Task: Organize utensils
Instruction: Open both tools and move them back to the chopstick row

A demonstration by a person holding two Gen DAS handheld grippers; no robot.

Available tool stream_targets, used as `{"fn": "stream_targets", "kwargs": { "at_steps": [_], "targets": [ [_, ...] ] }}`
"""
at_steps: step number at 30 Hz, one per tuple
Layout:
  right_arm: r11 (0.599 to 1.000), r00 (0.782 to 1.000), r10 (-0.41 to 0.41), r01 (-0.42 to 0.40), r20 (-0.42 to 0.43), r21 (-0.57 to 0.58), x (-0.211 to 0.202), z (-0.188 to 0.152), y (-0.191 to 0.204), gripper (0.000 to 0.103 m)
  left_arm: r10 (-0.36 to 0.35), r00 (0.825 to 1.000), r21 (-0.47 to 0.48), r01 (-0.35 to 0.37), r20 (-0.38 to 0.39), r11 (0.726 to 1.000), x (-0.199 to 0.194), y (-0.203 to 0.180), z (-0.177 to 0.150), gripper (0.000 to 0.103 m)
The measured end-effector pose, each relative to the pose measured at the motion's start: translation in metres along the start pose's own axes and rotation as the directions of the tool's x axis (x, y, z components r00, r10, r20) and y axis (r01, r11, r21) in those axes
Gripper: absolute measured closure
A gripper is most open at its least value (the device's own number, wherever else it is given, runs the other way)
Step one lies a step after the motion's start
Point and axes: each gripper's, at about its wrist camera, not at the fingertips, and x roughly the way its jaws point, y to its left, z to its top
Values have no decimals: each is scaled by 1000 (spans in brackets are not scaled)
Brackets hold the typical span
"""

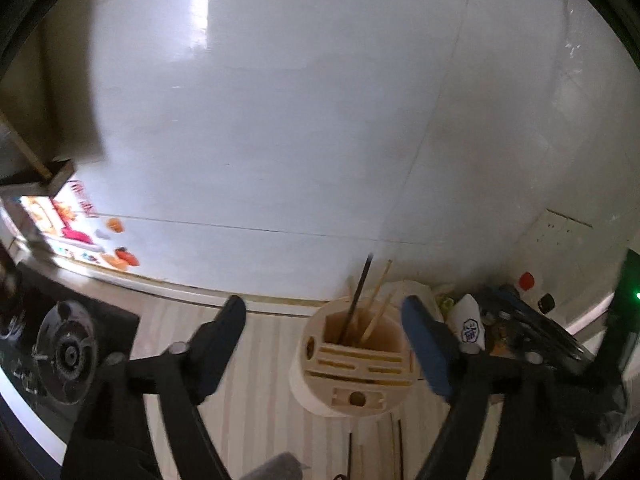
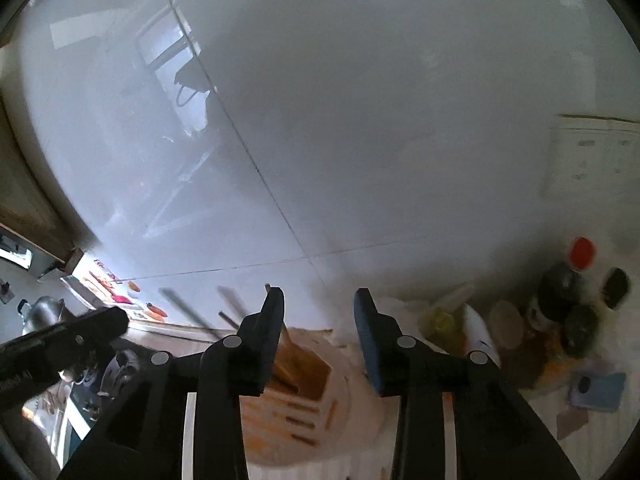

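We see a round wooden utensil holder (image 1: 352,364) standing upright on the striped bench (image 1: 256,400) near the white wall. Several chopsticks (image 1: 374,300) stand in it, leaning back. Our left gripper (image 1: 324,336) is released and empty, the holder between its fingers but nearer the right one. Our right gripper (image 2: 318,330) hovers just above the holder, parted and empty. Bottles (image 2: 560,292) crowd the right side.

Your left tongs (image 1: 324,320) are black-framed, with one black pad (image 1: 218,350) and one blue pad (image 1: 426,350), each arm pinned by round silver screws. Your right tongs (image 2: 319,312) match: black pad left, blue pad right, silver screw heads along the linkage.
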Motion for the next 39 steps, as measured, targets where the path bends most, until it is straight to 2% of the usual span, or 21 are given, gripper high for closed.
{"fn": "stream_targets", "kwargs": {
  "at_steps": [2, 3, 4, 9, 12, 15, 17, 20, 22, 23, 25, 27, 29, 32, 34, 35, 37, 38, 39],
  "targets": [
    [999, 999, -33, 33, 1, 13, -15, -9, -7, 59, 37, 999, -5, -37, -1, 999, 0, 7, -11, 14],
    [999, 999, -51, 51, 2, 18, -23, -15, -11, 55, 52, 999, -8, -52, -4, 999, 0, 8, -19, 2],
    [997, 997, -78, 78, -3, 22, -31, -19, -16, 52, 58, 998, -12, -58, -7, 998, 1, 9, -25, 0],
    [989, 990, -140, 141, -35, 49, -58, -64, -32, 39, 100, 994, -7, -100, -46, 995, 12, 11, -66, 0],
    [985, 987, -154, 158, -54, 72, -62, -88, -46, 25, 116, 987, -2, -117, -110, 993, 27, 10, -93, 0],
    [982, 982, -161, 170, -100, 85, -64, -114, -69, 23, 149, 971, 27, -146, -187, 989, 49, 3, -126, 0],
    [977, 971, -181, 195, -156, 83, -54, -133, -79, 23, 186, 956, 48, -180, -225, 982, 61, -1, -143, 0],
    [972, 950, -198, 222, -241, 76, -36, -158, -91, 23, 201, 932, 66, -190, -302, 980, 84, -8, -169, 0],
    [969, 925, -209, 240, -317, 62, -19, -181, -101, 24, 212, 914, 89, -193, -346, 977, 100, -14, -189, 0],
    [968, 914, -207, 242, -350, 59, -14, -190, -107, 24, 218, 905, 101, -195, -366, 976, 107, -16, -197, 0],
    [968, 893, -198, 243, -404, 63, -1, -209, -114, 34, 229, 879, 122, -195, -419, 973, 124, -20, -215, 0],
    [968, 861, -181, 240, -476, 67, 16, -232, -123, 43, 231, 857, 135, -190, -461, 972, 138, -22, -231, 2],
    [970, 833, -173, 238, -525, 58, 31, -249, -127, 51, 225, 841, 138, -180, -493, 974, 146, -23, -243, 8],
    [972, 796, -170, 233, -581, 34, 51, -272, -131, 60, 181, 815, 124, -134, -551, 983, 161, -26, -258, 20],
    [974, 776, -168, 227, -608, 20, 61, -285, -131, 65, 164, 804, 126, -112, -571, 986, 168, -30, -263, 29],
    [974, 764, -173, 225, -621, 5, 66, -291, -130, 66, 158, 800, 127, -103, -579, 987, 172, -32, -265, 31],
    [973, 745, -190, 231, -639, -19, 73, -301, -131, 80, 148, 793, 133, -86, -591, 987, 177, -37, -268, 44],
    [971, 755, -210, 237, -621, -40, 71, -301, -130, 85, 145, 790, 138, -77, -596, 987, 180, -40, -270, 46],
    [968, 746, -226, 243, -626, -61, 72, -304, -130, 88, 147, 786, 152, -69, -600, 986, 183, -45, -271, 54]
  ]
}}
